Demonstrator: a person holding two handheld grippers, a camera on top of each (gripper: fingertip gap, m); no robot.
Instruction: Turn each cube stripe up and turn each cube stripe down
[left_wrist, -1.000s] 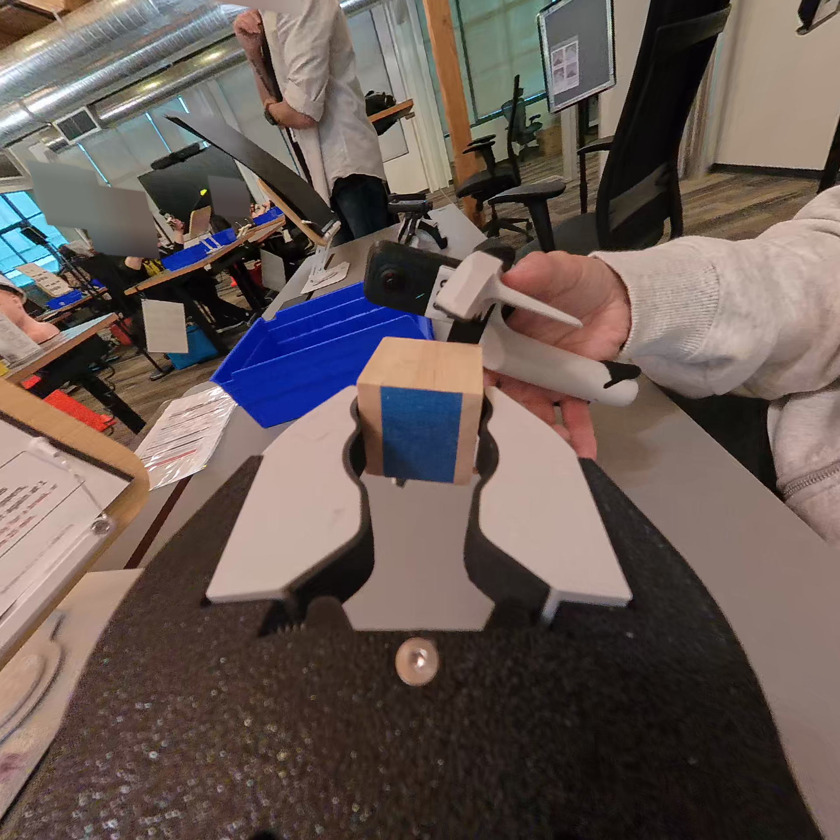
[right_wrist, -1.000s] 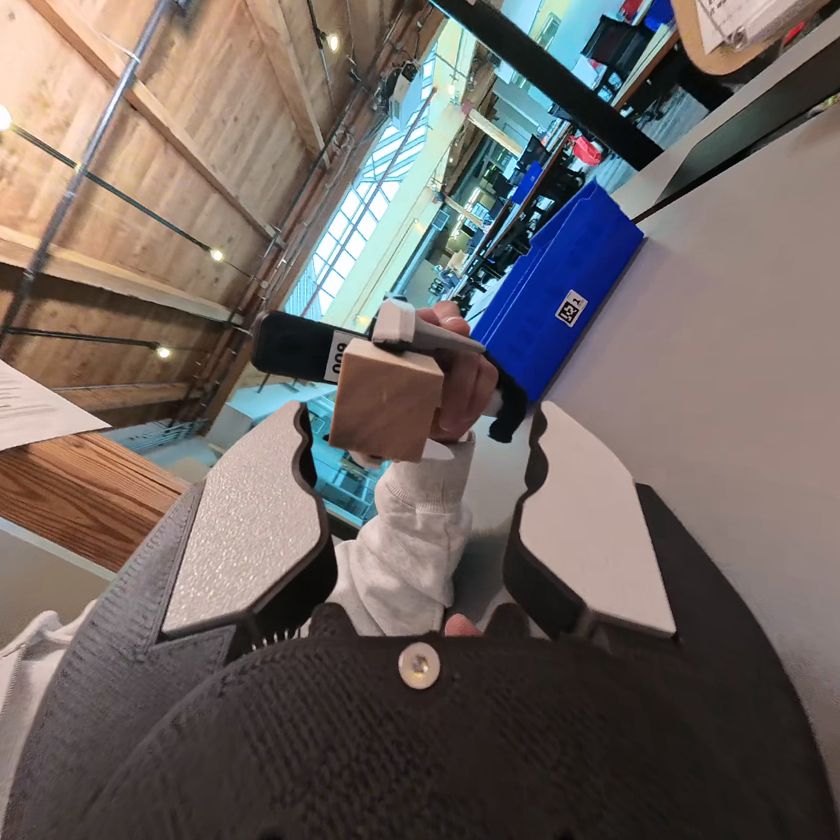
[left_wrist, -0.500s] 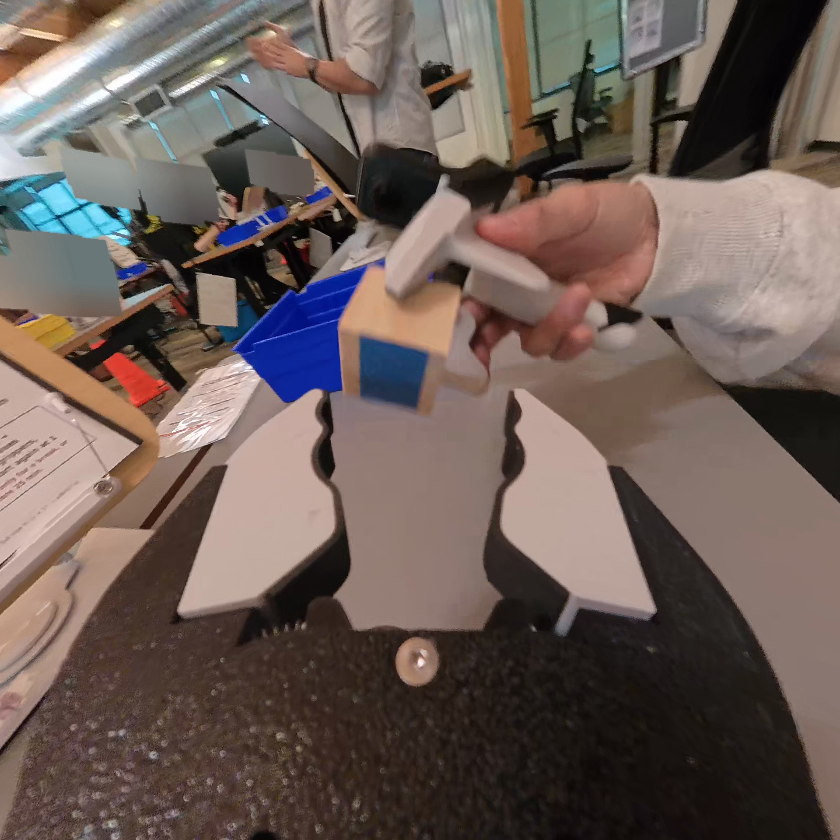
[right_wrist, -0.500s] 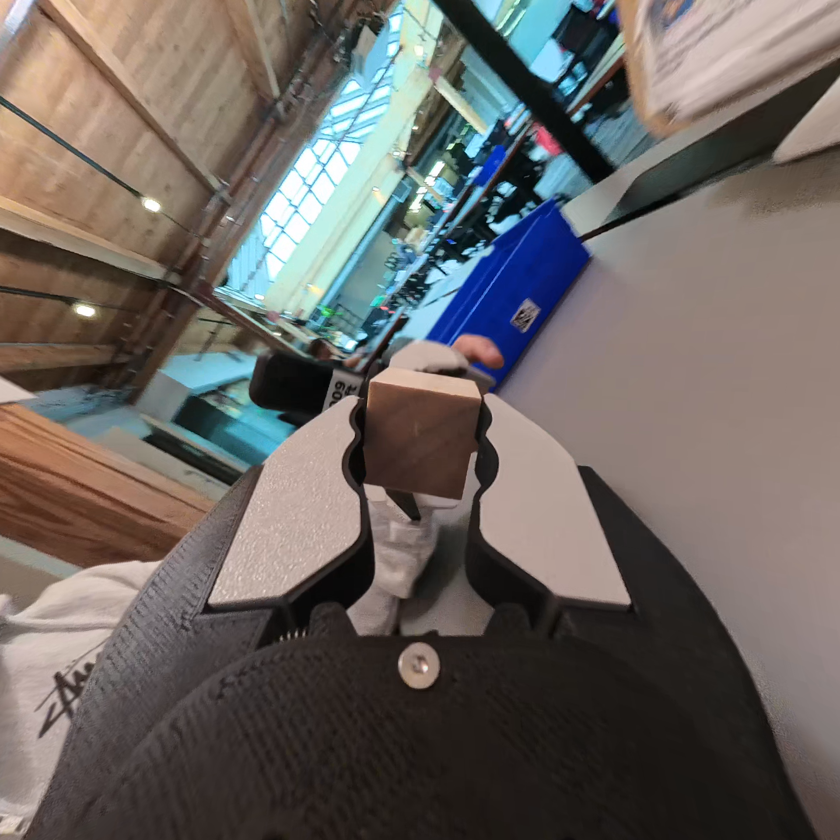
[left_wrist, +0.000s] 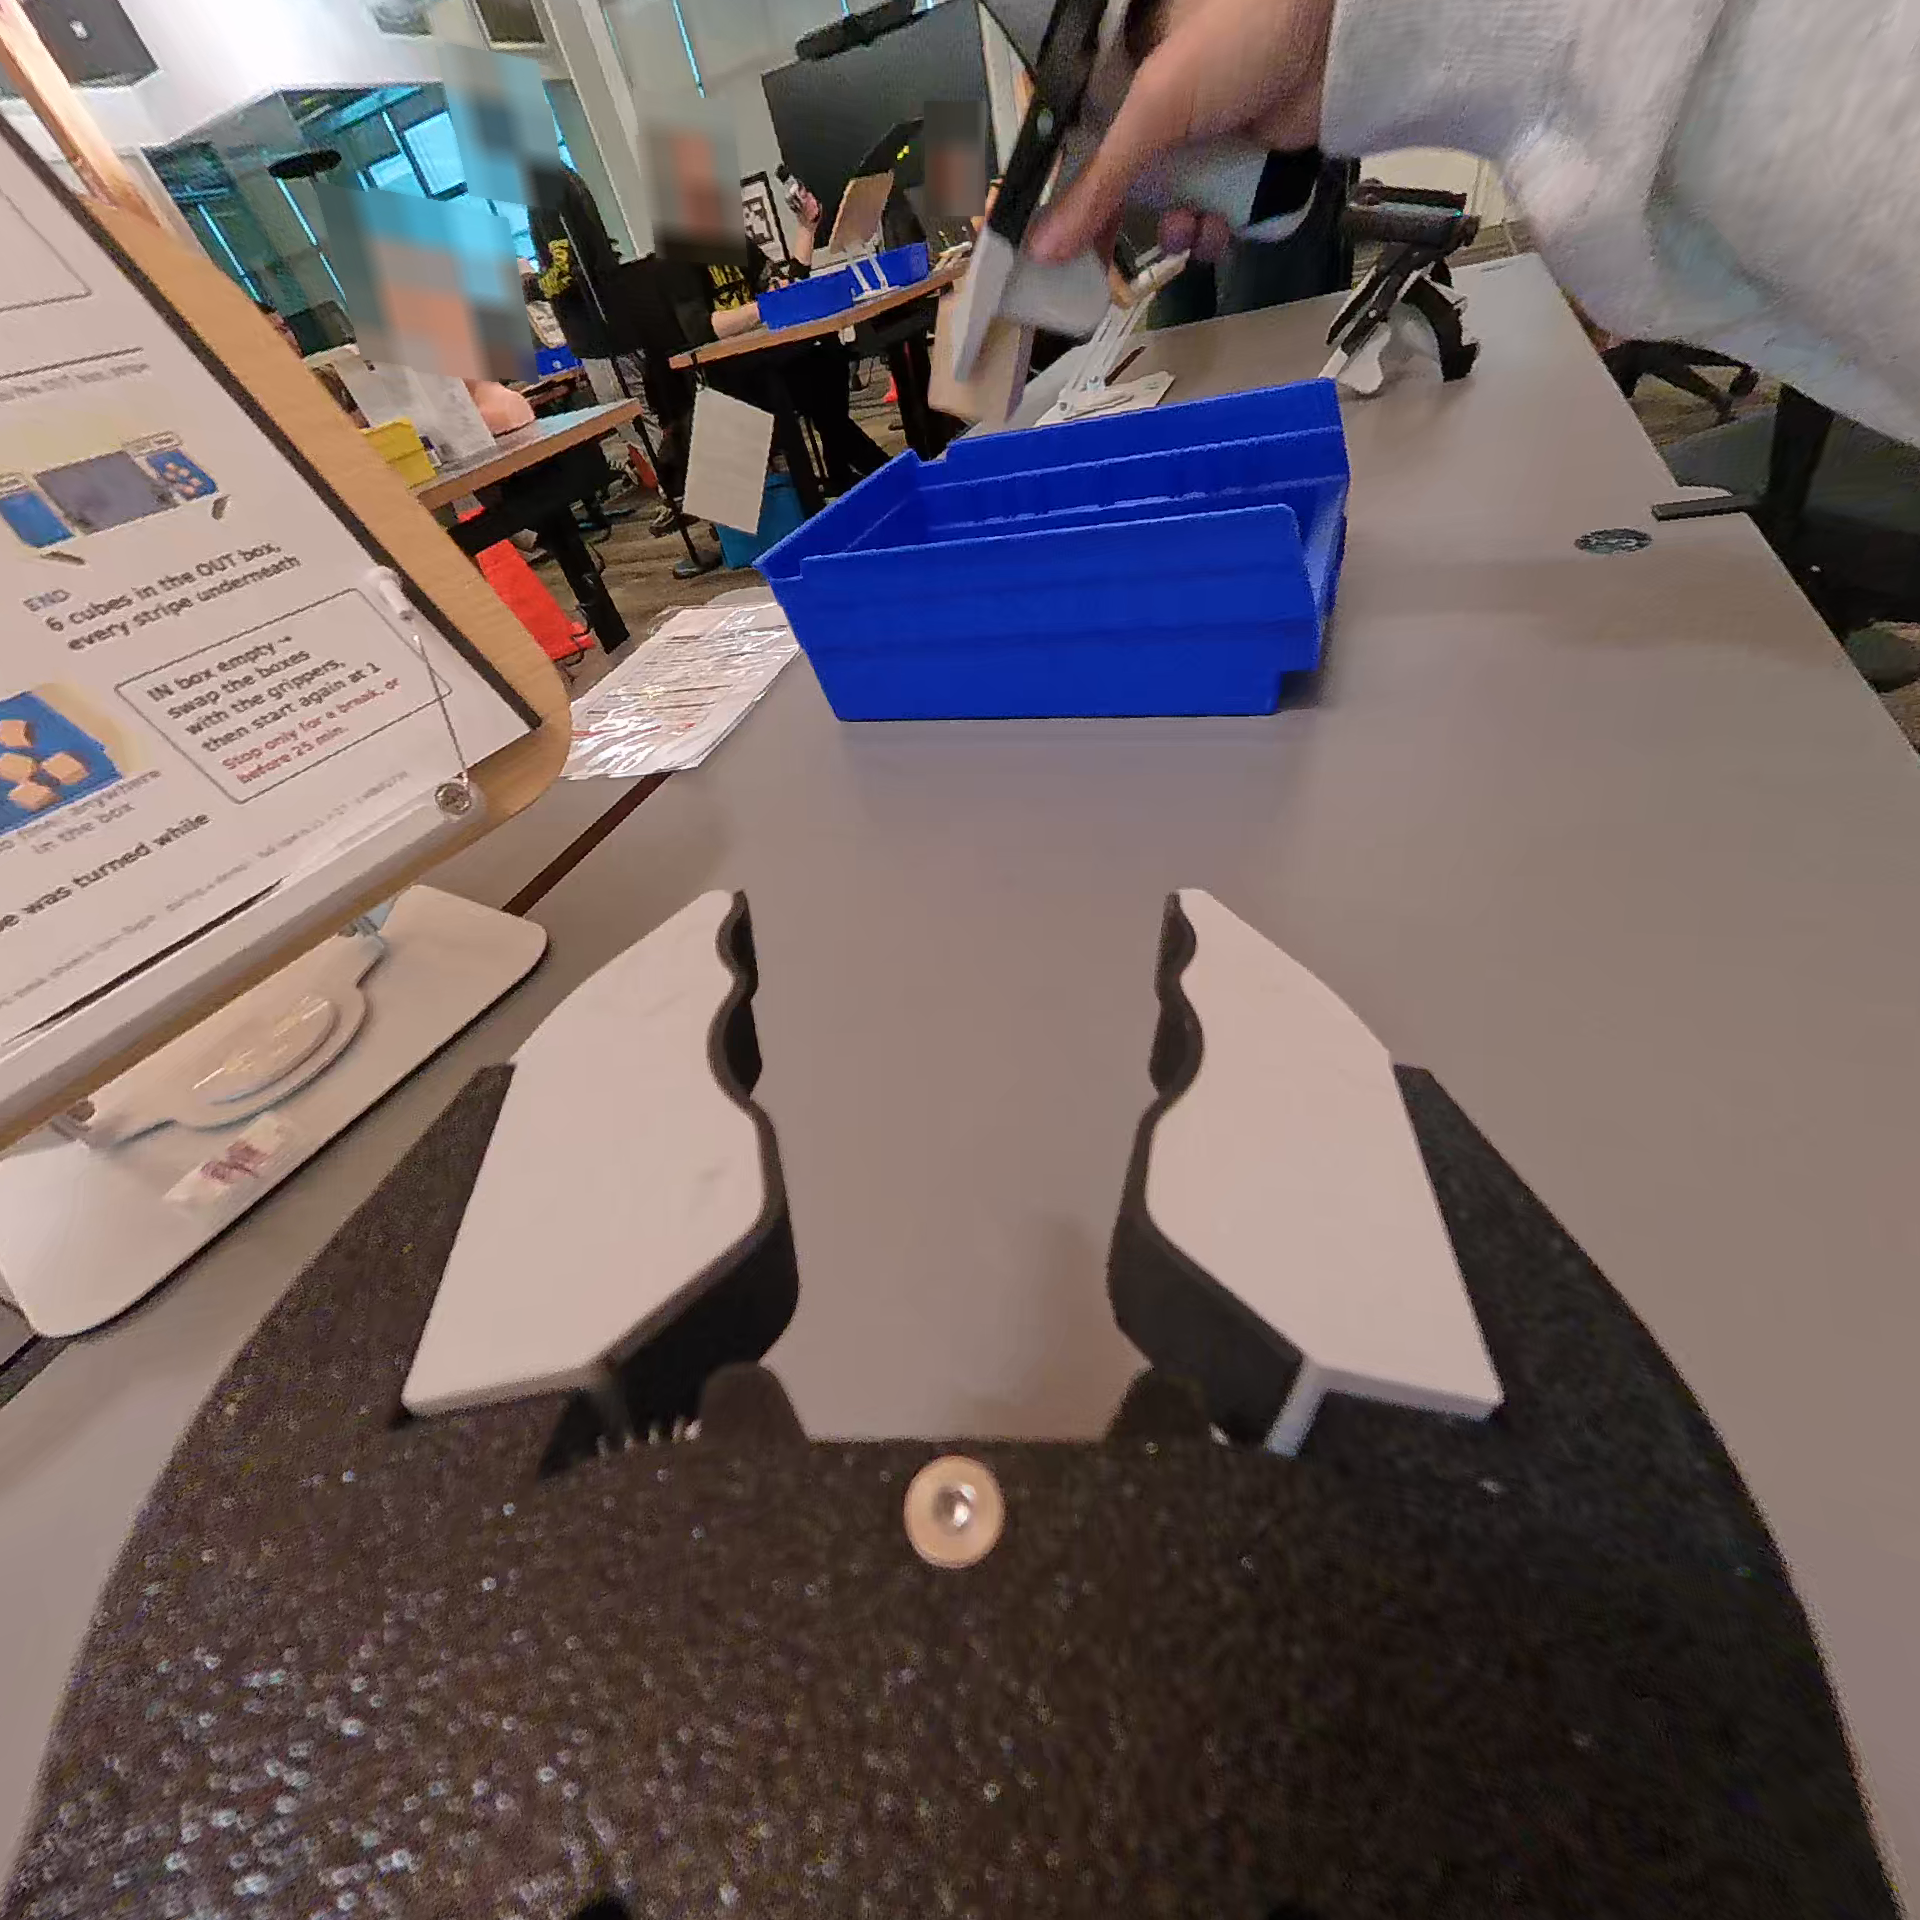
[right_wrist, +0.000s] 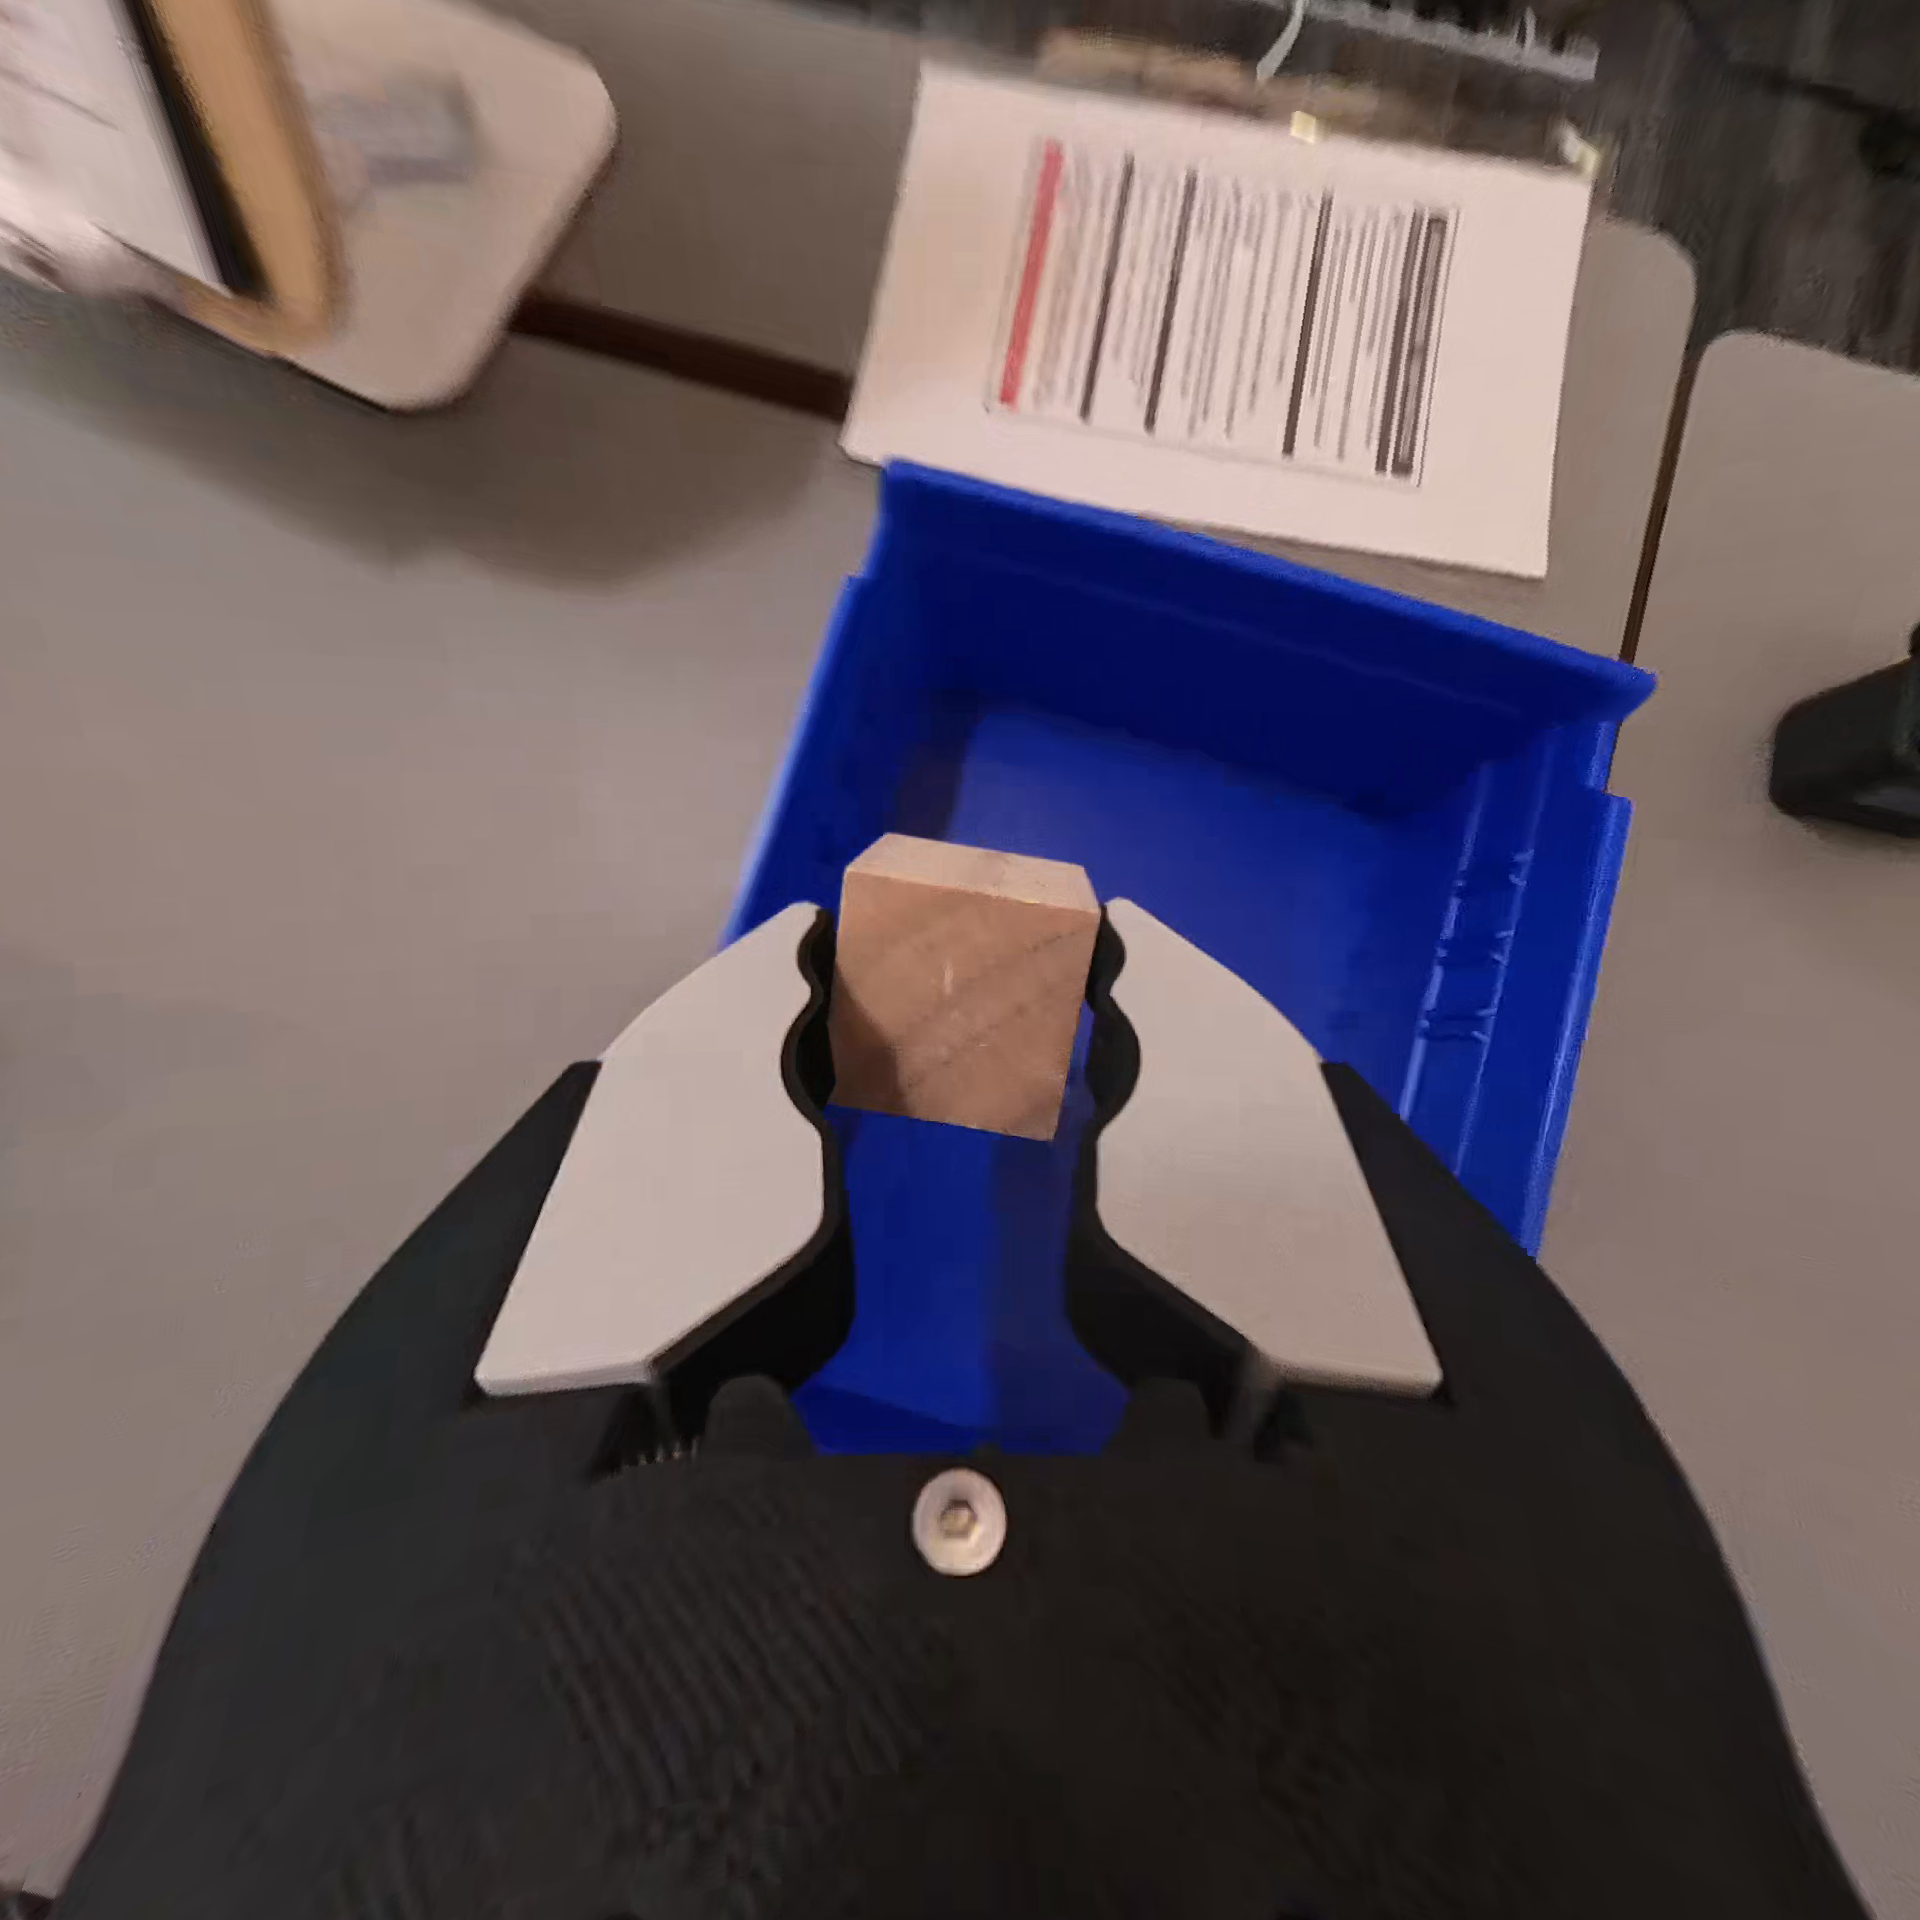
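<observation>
Right claw (right_wrist: 961, 1023) clamped on wooden cube (right_wrist: 961, 1013), gripped at both side faces near the fingertips. Plain wood face toward camera, no stripe visible from here. Held in the air above blue bin (right_wrist: 1226, 831), over its near-left part, not touching the bin floor. Printed sheet (right_wrist: 1236, 312) on grey surface (right_wrist: 364, 727) just past the bin's far wall. Motion blur throughout.

Left claw (left_wrist: 956, 1039) spread wide, nothing between the fingers, only bare surface below. Blue bin (left_wrist: 1060, 613) well ahead on the surface. Right claw (left_wrist: 987, 322) above the bin's far end, held by a hand (left_wrist: 1195, 114) in a white sleeve, cube pale and blurred in its grip. Instruction board (left_wrist: 239, 644) on a stand at left.
</observation>
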